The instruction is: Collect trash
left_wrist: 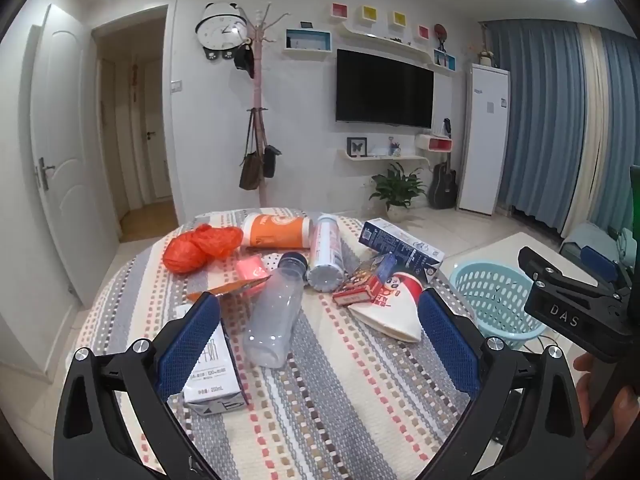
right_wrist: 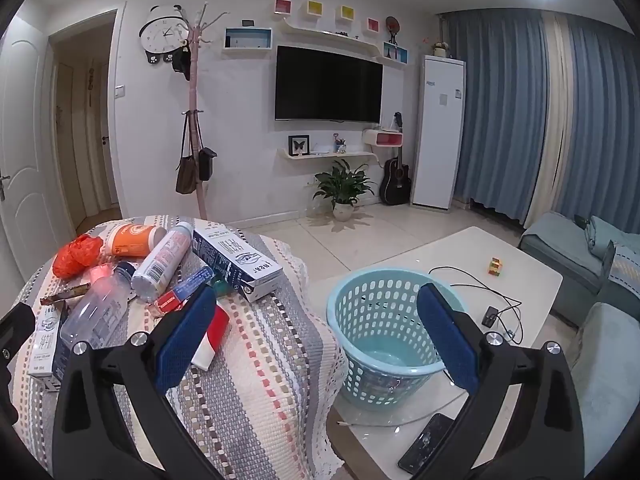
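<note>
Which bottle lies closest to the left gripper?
The clear bottle with the dark cap, lying between the open left gripper's fingers; the white labelled bottle lies farther back.

In the left wrist view the small milk carton [left_wrist: 212, 376] at lower left is half hidden behind a blue pad of the left tool [left_wrist: 320, 344]. The right tool [left_wrist: 576, 300] is cut off by the right edge. In the right wrist view the phone [right_wrist: 426, 448] runs behind the tool's arm; its red-and-white cup [right_wrist: 214, 338] is mostly covered.
</note>
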`<state>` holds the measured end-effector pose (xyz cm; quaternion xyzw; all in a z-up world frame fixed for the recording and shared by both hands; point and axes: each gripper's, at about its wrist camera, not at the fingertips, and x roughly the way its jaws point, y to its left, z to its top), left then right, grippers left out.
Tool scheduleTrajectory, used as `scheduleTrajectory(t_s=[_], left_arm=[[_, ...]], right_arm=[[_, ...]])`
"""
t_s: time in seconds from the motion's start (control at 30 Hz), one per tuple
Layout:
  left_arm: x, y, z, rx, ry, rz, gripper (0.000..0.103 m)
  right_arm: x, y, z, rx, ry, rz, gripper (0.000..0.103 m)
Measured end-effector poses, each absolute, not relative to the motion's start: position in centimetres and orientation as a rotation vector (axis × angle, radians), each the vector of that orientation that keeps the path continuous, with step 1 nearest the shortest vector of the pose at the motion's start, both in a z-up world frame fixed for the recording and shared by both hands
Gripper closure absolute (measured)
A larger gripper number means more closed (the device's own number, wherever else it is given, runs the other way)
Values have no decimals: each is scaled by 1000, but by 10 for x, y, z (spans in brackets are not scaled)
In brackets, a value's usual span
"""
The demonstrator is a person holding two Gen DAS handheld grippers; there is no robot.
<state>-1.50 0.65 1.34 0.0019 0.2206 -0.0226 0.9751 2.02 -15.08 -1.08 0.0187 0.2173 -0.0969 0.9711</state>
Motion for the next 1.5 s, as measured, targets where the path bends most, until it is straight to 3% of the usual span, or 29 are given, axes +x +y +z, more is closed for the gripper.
scheduleTrajectory(t_s=[1.5], left_arm=[[-10, 4, -9, -10, 467, -76, 7]], right_arm=[[28, -142, -22, 19, 477, -185, 8]])
